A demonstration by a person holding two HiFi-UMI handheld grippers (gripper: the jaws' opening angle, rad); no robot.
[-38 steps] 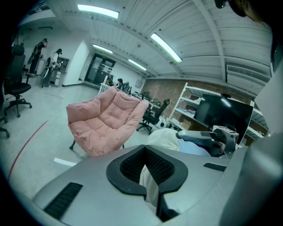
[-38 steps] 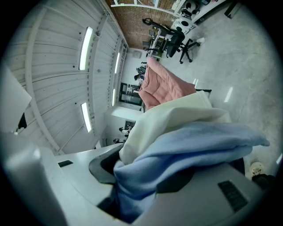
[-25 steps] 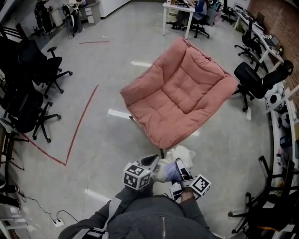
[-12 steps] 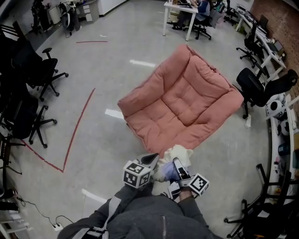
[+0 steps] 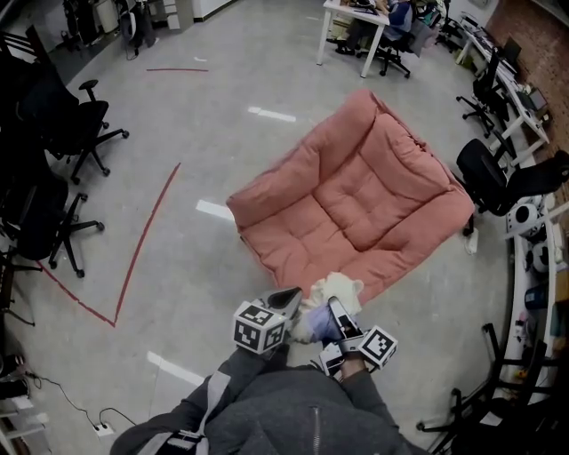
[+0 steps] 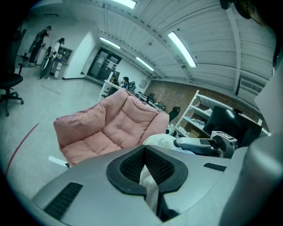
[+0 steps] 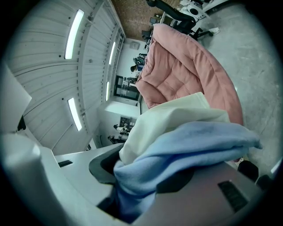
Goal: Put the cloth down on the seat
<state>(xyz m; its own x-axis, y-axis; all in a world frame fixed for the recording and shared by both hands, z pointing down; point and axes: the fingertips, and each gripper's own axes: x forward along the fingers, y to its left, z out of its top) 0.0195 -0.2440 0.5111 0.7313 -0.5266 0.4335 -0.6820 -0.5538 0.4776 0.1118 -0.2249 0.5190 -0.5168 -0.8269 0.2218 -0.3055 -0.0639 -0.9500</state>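
Note:
A pink cushioned seat [image 5: 356,200] stands on the grey floor in front of me, tilted, with its back to the upper right. It also shows as the pink seat [image 6: 110,128] and the pink seat [image 7: 185,66]. I hold a bundle of cloth just short of its near edge: a cream cloth [image 5: 338,291] and a blue cloth [image 5: 322,327]. My left gripper [image 5: 290,304] is shut on a strip of cream cloth [image 6: 149,185]. My right gripper [image 5: 336,313] is shut on the blue cloth [image 7: 185,150] with the cream cloth [image 7: 168,119] heaped on top.
Black office chairs [image 5: 62,133] stand at the left, and more black chairs [image 5: 487,167] at the right beside the seat. A red tape line [image 5: 147,231] runs across the floor. A white desk [image 5: 354,16] is far behind. A power strip [image 5: 100,418] lies at the lower left.
I have walked closer to the pink seat, which now lies lower and nearer in the head view. Both grippers keep their hold on the cloth bundle.

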